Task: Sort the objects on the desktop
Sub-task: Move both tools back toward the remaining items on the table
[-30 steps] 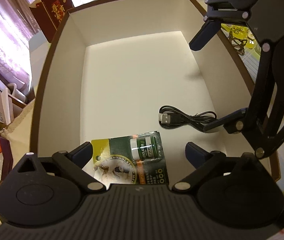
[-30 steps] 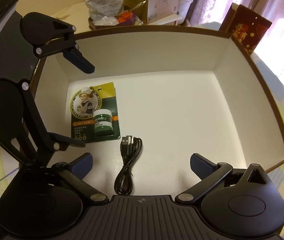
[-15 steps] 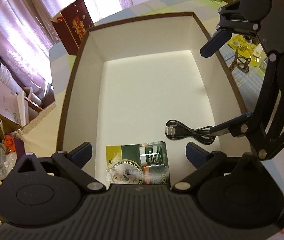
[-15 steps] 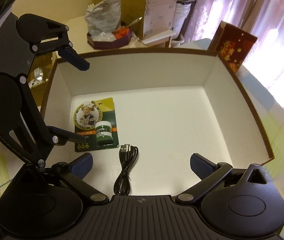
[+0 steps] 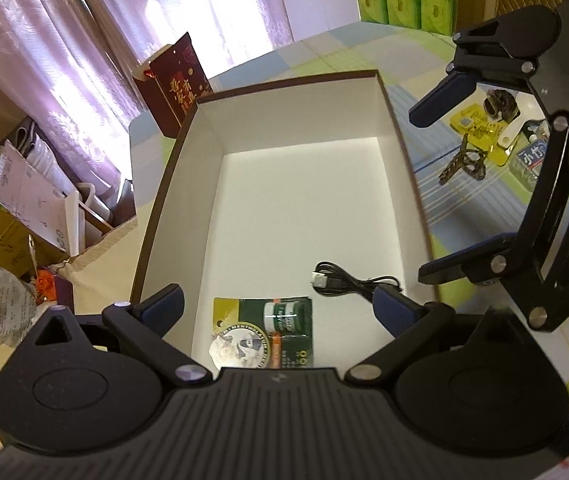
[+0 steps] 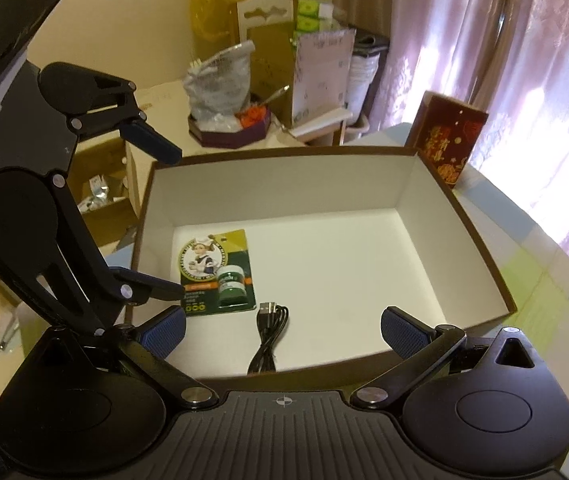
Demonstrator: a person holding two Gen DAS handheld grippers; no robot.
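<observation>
A brown-rimmed cardboard box (image 5: 188,184) with a white inside holds a green blister pack with a small jar (image 5: 268,332) and a coiled black USB cable (image 5: 348,280). My left gripper (image 5: 280,310) hovers open above the box's near end, nothing between its fingers. My right gripper (image 5: 420,196) is open over the box's right rim. In the right wrist view the box (image 6: 284,184) lies ahead, the blister pack (image 6: 214,272) at its left and the cable (image 6: 268,336) close in. There my right gripper (image 6: 282,328) is open and empty, with the left gripper (image 6: 174,220) open at the left wall.
A red gift box (image 5: 176,84) stands at the box's far corner. To the right of the box, a hair clip (image 5: 464,164), a yellow card (image 5: 476,124) and a tissue pack (image 5: 528,160) lie on the table. Bags and cartons (image 6: 228,80) crowd the side beyond the box.
Both grippers have risen and drawn back from the box, so more of the room shows. The blister pack and cable lie where they were. Both grippers stay open.
</observation>
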